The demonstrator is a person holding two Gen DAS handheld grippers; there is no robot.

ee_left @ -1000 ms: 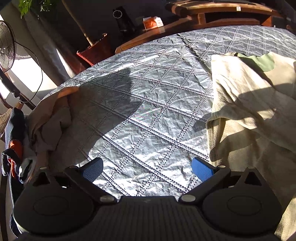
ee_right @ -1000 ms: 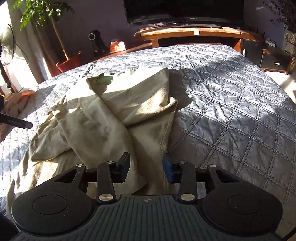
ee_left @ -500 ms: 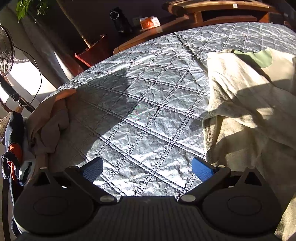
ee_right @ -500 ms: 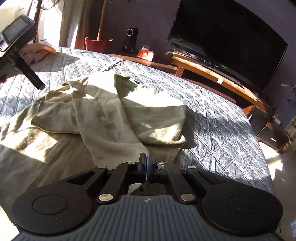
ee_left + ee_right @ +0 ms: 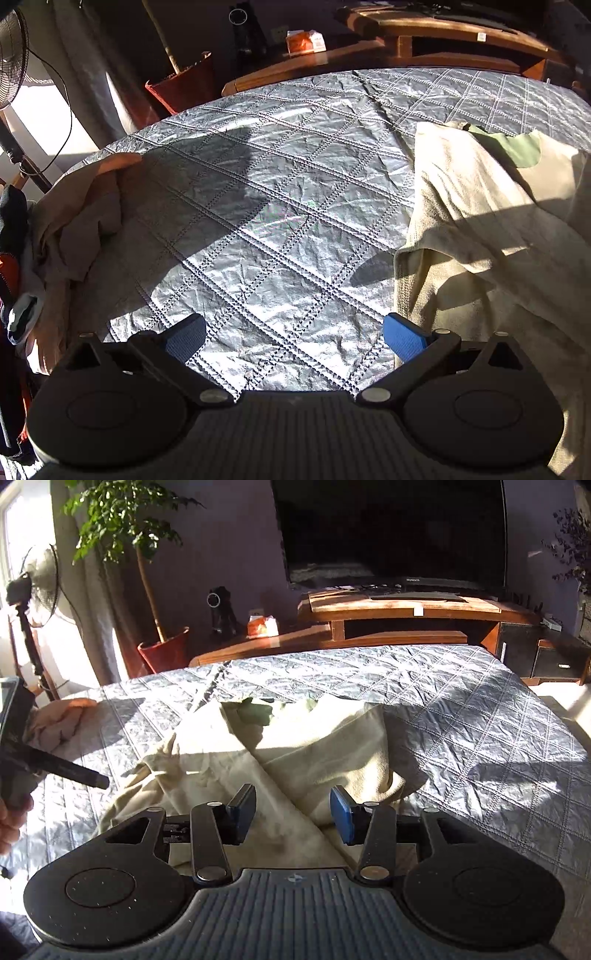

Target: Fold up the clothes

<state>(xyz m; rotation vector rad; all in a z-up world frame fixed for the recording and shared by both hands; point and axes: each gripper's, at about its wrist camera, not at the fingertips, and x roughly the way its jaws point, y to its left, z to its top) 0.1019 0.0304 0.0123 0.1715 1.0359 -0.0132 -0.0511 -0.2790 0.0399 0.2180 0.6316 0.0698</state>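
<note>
Both your left gripper point(image 5: 293, 338) and right gripper point(image 5: 293, 818) hang released, while the cream garment point(image 5: 295, 753) at twelve o'clock lies rumpled, barely folded.

This is a bedroom in a home. A bed point(image 5: 461, 709) under a quilted silver-grey bedspread point(image 5: 280, 221) fills most of both views, with a pale beige garment point(image 5: 314, 746) lying crumpled on it and a tan cloth point(image 5: 74, 214) heaped at the bed's left edge. Past the foot edge stands a low wooden TV stand point(image 5: 406, 609) with a large dark television point(image 5: 391, 531) on it, set against a purple wall. A tissue box point(image 5: 262, 624) rests on the wooden bench point(image 5: 258, 646) along the foot. Beyond the bed's far left corner are a potted tree point(image 5: 162, 653), a standing fan point(image 5: 35, 587) and grey curtains point(image 5: 96, 602) by a sunlit window.
</note>
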